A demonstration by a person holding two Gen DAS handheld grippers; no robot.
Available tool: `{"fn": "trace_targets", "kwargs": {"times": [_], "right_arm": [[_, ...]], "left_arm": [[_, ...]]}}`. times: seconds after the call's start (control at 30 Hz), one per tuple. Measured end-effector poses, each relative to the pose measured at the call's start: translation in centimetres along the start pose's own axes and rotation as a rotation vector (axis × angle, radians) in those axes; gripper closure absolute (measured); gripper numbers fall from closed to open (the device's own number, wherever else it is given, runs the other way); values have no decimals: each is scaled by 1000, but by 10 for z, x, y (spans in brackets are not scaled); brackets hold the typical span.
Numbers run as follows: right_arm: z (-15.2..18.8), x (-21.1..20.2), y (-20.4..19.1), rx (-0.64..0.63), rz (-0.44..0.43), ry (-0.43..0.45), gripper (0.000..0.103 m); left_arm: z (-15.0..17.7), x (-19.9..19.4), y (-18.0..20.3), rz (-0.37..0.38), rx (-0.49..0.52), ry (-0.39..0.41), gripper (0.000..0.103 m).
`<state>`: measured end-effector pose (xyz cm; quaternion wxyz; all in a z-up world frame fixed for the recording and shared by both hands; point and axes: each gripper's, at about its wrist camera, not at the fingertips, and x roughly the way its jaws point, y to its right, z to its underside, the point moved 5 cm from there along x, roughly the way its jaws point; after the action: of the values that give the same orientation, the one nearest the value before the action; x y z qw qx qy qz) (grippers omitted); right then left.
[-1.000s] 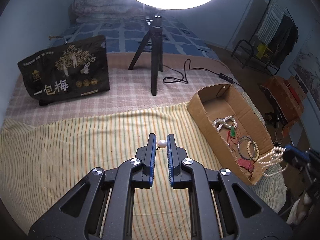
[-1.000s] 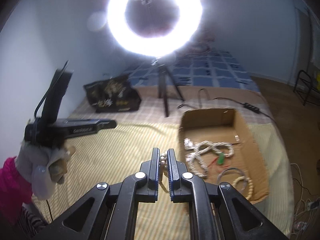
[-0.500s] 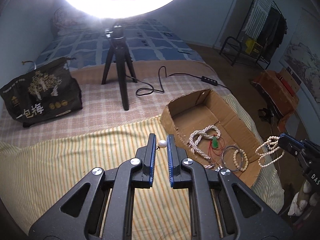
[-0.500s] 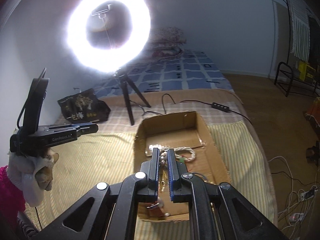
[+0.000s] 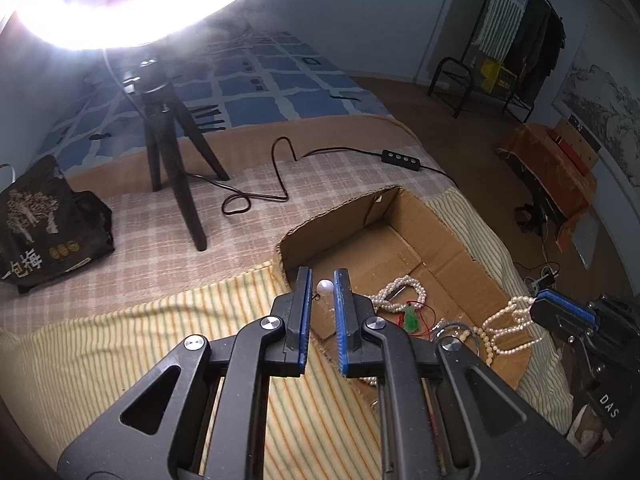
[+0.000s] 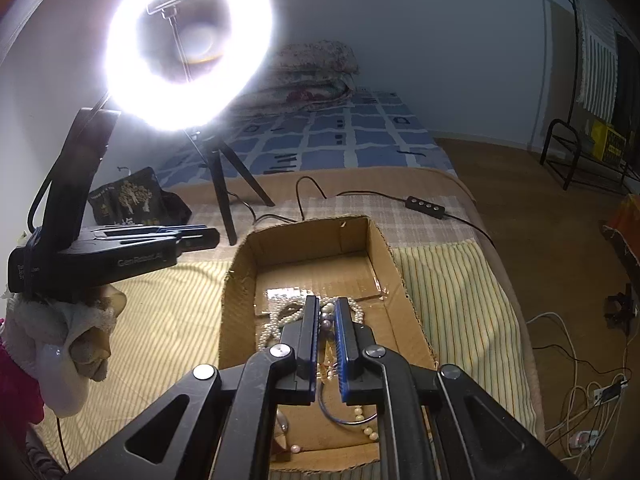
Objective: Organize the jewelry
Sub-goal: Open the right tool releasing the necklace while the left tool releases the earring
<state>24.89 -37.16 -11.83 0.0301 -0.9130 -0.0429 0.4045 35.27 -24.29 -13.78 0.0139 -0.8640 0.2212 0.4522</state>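
Left gripper [image 5: 323, 286]: fingers drawn narrow, pinching a small white pearl earring [image 5: 325, 287] at the tips; held over the near left corner of the cardboard box [image 5: 452, 256].
Right gripper [image 6: 327, 312]: fingers narrow, clamped on a pearl strand [image 5: 510, 326] that hangs in loops from the tips above the right side of the box; seen from the left wrist at the right edge.
Cardboard box: open-topped, lying on the striped yellow cloth [image 5: 120, 336] at the right of the bed.
Box contents: a coiled pearl necklace [image 5: 396, 292], a green pendant [image 5: 411, 318] on red cord, and a thin bangle [image 6: 344, 412] near the front wall.
Ring light [image 6: 188, 48]: lit, on a black tripod [image 5: 172, 160] at the far left, its cable trailing across the checked blanket.
Black bag [image 5: 44, 224]: far left on the bed, well apart from the box.
Gloved hand [image 6: 68, 340]: grips the left gripper's handle.
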Motion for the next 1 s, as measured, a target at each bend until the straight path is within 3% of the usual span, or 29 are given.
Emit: {"fn": "trace_targets", "kwargs": {"times": [0.3,0.77,0.83,0.97,1.0], "right_arm": [[6,18,7,-3,-1,-35,98],[10,24,14,29,2,-54,96],[10,23,13,28,-2,-55,81],[11,20,8,9,12,-47,67],[11,21,8,6,18,-49,52]], "left_arm": [[-3,26,9,-23,20,-30,94],[-7,26,18,-31,48,-17,94],[-8,25,18,-31,46,-9,94],[-8,23,18,-35,45,-12,91],[-8,22,18,-37,43,-13,86]]}}
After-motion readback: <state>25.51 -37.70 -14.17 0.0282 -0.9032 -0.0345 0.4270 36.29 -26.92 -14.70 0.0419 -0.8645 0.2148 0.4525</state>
